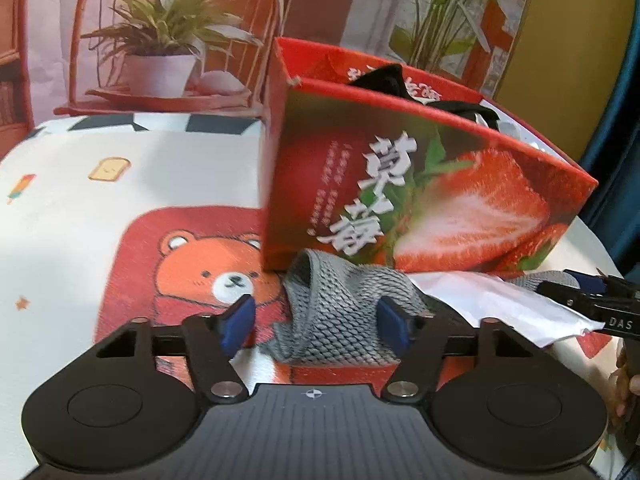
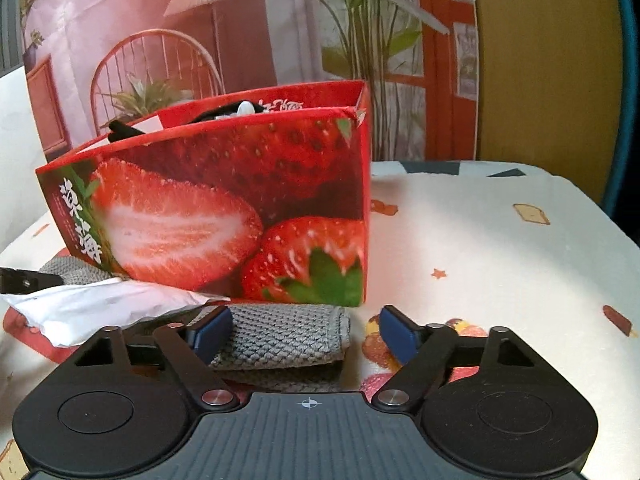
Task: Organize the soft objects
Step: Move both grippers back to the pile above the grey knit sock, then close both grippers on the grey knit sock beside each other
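Table: a round top under a white printed cloth (image 1: 72, 216) with an orange bear on a red patch at the near left and small toast and star prints elsewhere.
Box: an open red cardboard box printed with strawberries and white characters (image 1: 420, 200) stands on the cloth at the far middle; black soft items (image 1: 384, 76) and something white show above its rim.
Grey item: a grey knitted fabric piece (image 1: 332, 312) lies on the cloth just in front of the box's near wall, bunched at its left end and folded flat at its right end (image 2: 276, 340).
White item: a crumpled white paper-like sheet (image 1: 500, 300) lies over the middle of the grey piece, touching the box's foot.
Left gripper (image 1: 318, 322): partly open, its blue pads either side of the bunched end; the right pad is at the fabric, the left stands clear.
Right gripper (image 2: 306, 332): partly open around the folded end; the left pad is against the fabric, the right pad is apart from it.
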The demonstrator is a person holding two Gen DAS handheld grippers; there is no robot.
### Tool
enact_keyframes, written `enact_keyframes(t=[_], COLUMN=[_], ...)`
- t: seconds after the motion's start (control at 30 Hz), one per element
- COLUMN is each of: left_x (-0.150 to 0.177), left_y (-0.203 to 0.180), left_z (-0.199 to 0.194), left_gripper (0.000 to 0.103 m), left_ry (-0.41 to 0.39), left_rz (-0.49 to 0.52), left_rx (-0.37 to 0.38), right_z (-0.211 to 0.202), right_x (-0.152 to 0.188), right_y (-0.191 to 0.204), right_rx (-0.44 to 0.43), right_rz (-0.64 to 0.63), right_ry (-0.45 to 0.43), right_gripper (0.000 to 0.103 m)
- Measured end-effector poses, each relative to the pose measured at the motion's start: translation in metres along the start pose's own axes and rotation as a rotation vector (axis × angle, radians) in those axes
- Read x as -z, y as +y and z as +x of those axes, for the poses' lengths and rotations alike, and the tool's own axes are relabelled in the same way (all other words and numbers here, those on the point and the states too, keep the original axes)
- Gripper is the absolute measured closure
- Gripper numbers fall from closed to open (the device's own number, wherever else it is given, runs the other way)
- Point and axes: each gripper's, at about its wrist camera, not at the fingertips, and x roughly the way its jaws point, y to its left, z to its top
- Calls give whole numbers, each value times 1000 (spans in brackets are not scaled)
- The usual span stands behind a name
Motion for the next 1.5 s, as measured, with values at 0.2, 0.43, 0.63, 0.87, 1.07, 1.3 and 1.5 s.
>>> enact_keyframes(t=[0.2,0.43,0.63,0.87,1.07,1.3,1.5], left_x=[10,21,19,19,17,20,24], left_y=[1,-3,1,3,2,-6,-12], left_z=[5,4,4,4,1,-4,-12], left_gripper=[46,46,46,46,72,82,85], left_ry=[-12,-61,-63,-61,-20,14,40], left_rz=[-4,30,22,15,15,34,46], left_rx=[13,10,28,31,48,52,66], right_z=[8,13,14,14,13,12,10], right_x=[3,2,2,2,2,2,3], right_y=[8,9,6,4,4,5,7], right_rx=[-10,-17,-28,-33,-44,-87,-109], right_rz=[-44,-54,-40,-34,-34,-47,-57], right_ry=[41,58,64,65,63,61,60], right_gripper=[40,40,40,40,44,62,72])
